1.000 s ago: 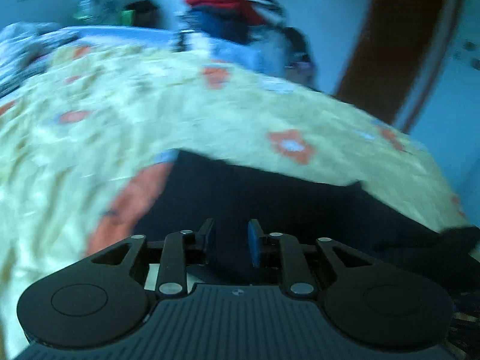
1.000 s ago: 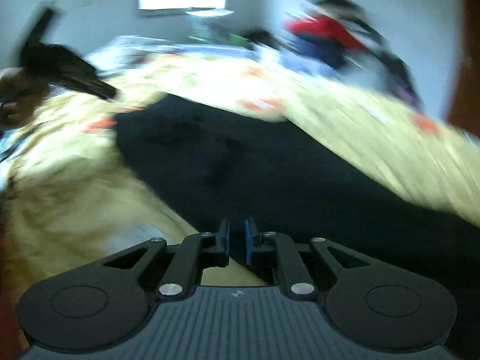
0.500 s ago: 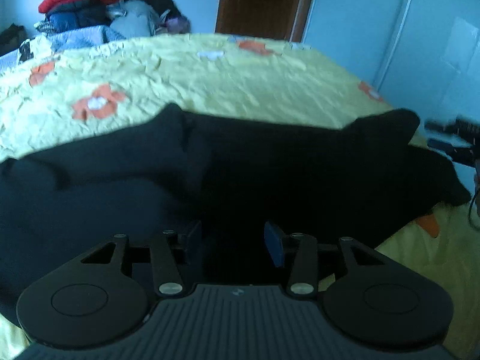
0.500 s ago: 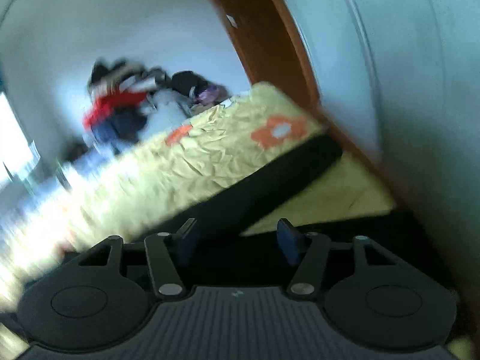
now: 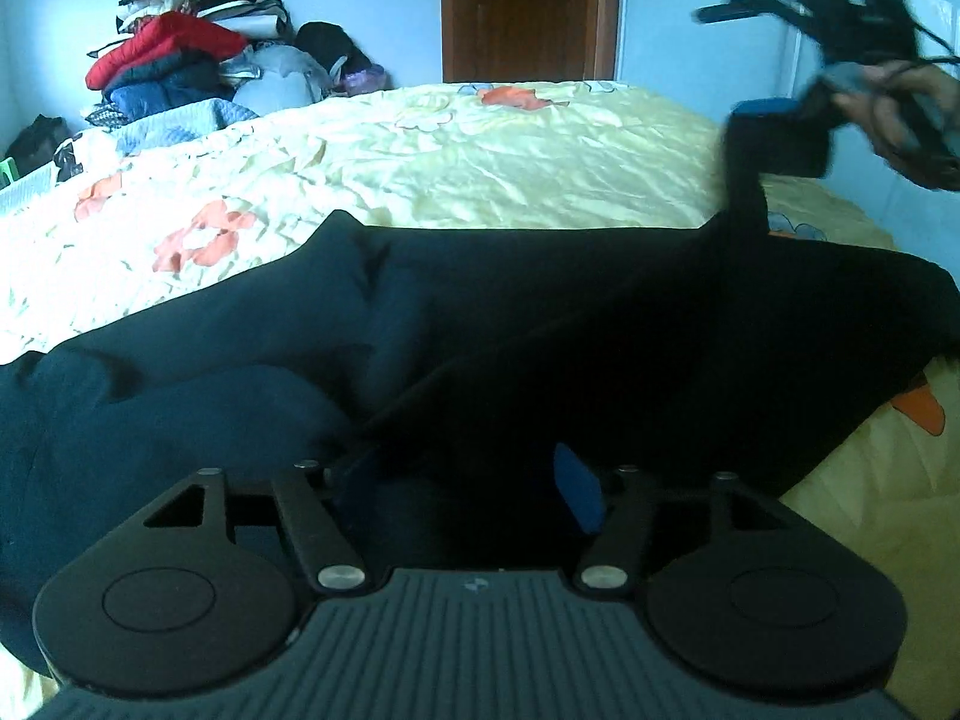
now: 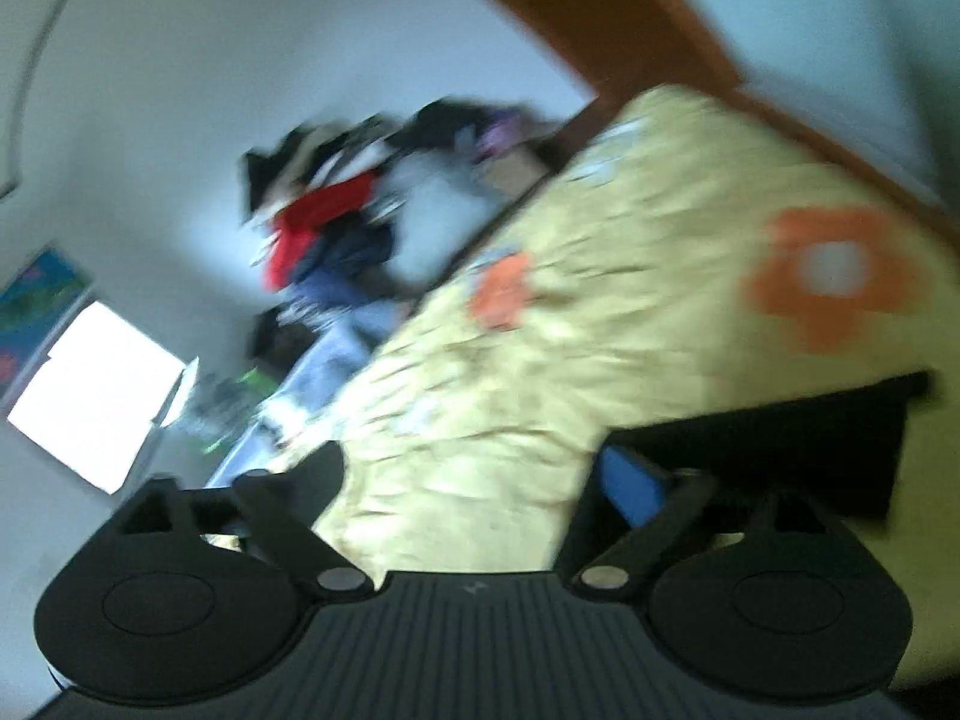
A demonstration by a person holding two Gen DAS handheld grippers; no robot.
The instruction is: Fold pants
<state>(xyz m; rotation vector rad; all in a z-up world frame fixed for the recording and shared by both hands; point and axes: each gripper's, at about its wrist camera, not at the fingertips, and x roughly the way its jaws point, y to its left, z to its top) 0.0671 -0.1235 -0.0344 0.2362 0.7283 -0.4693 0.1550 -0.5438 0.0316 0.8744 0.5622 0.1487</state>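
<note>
Under the left hand-held gripper (image 5: 465, 483), its jaws opening empty, lie the dark pants (image 5: 540, 324).

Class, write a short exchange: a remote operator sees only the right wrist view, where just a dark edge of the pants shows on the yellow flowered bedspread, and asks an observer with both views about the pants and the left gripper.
Operator: My right gripper is opening over the yellow flowered bedspread, nothing between its jaws. How do the dark navy pants lie?
Observer: Spread wide across the bedspread, rumpled toward the left of the left wrist view.
Operator: And the left gripper?
Observer: Low over the pants, jaws opening, its pads not pinching the cloth.
Operator: Where am I relative to them?
Observer: The hand holding your gripper is raised above the right end of the pants.
</note>
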